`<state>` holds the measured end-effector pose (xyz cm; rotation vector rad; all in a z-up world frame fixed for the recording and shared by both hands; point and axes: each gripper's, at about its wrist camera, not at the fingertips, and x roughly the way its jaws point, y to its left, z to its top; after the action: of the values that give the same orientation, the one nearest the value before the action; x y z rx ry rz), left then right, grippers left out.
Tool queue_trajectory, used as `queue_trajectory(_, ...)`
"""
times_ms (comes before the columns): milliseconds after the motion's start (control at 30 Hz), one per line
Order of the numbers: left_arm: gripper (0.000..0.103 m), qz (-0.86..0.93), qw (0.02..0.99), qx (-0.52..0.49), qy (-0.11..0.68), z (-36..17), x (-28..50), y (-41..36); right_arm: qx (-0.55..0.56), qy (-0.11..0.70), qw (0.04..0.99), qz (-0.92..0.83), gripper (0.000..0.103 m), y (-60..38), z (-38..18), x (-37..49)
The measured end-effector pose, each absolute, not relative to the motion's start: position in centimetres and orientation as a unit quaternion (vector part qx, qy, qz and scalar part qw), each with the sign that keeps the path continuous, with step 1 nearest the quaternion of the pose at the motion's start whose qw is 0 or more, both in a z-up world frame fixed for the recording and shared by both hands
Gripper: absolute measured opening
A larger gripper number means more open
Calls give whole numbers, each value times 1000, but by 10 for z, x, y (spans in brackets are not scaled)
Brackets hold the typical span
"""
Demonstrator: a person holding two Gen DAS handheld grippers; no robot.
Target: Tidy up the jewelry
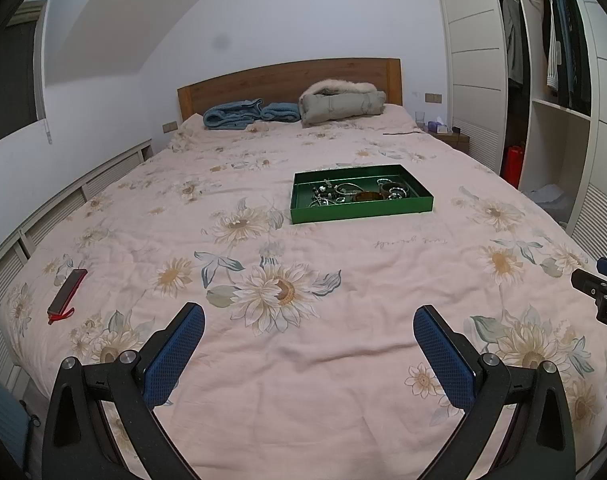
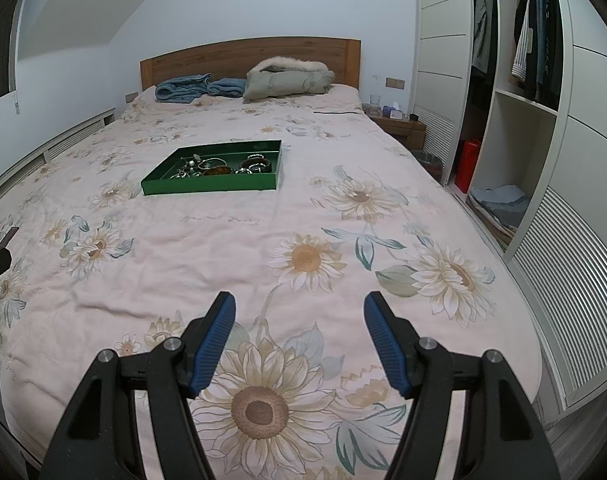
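Observation:
A green tray (image 1: 359,213) lies on the bed's middle, holding a jumble of silver and dark jewelry (image 1: 355,192). It also shows in the right wrist view as the tray (image 2: 207,189) with the jewelry (image 2: 219,167). My left gripper (image 1: 309,320) is open and empty, held over the bed's near end, well short of the tray. My right gripper (image 2: 299,308) is open and empty, also over the near end, with the tray far ahead to its left.
The bed has a pink sunflower quilt (image 1: 263,360). A red and black phone (image 1: 66,289) lies at the left edge. Folded blue cloth (image 1: 239,114) and a grey jacket (image 1: 341,104) sit by the headboard. An open wardrobe (image 2: 515,120) stands right.

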<state>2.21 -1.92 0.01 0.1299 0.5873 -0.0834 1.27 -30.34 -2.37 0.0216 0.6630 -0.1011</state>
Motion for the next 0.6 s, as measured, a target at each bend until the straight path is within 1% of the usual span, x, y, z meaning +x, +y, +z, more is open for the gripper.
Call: queue_trajectory(600,103,-41,953,63,294,-6,21,-17,11,326,944,-50,65,-304,-24,13)
